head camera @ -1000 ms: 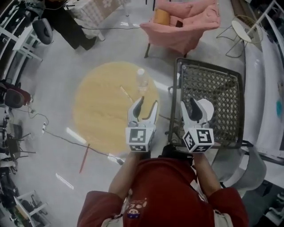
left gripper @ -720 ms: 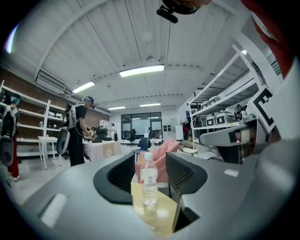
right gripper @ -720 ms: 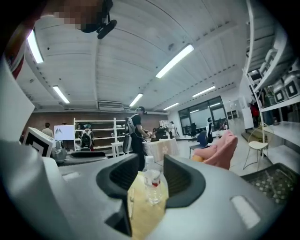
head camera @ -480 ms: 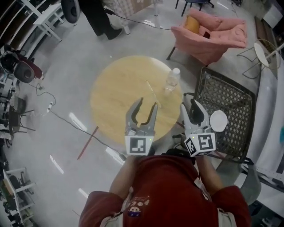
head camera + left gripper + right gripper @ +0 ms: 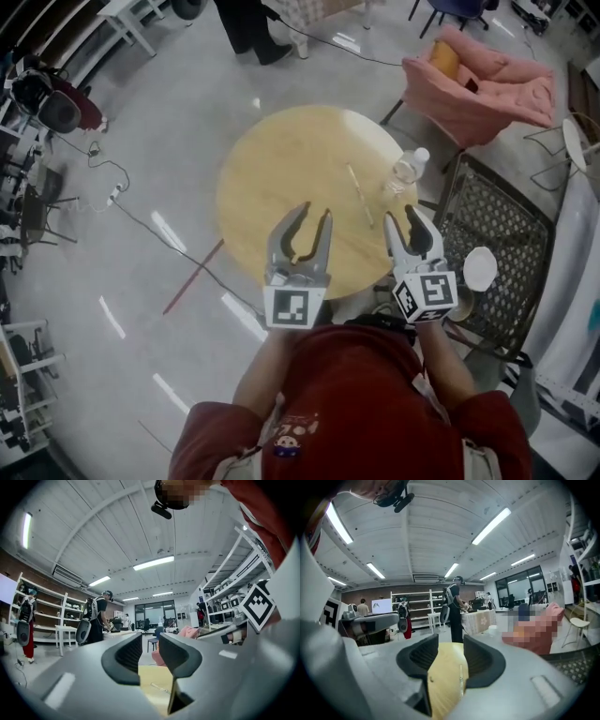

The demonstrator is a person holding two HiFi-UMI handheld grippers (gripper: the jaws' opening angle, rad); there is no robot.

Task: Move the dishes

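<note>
Right claw [image 5: 407, 223] has swung from mesh chair [image 5: 511, 244] to table [image 5: 281, 178], held level.

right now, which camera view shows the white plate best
The head view: it shows the whole white plate from above, lying on the black mesh surface. The right gripper view catches only a strip of that mesh at its lower right, no plate. The left gripper view shows neither.

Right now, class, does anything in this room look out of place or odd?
Two things stand out. A white plate lies on the seat of the metal mesh chair rather than on the round table. A red stick lies on the floor beside the table, where someone could step on it.
</note>
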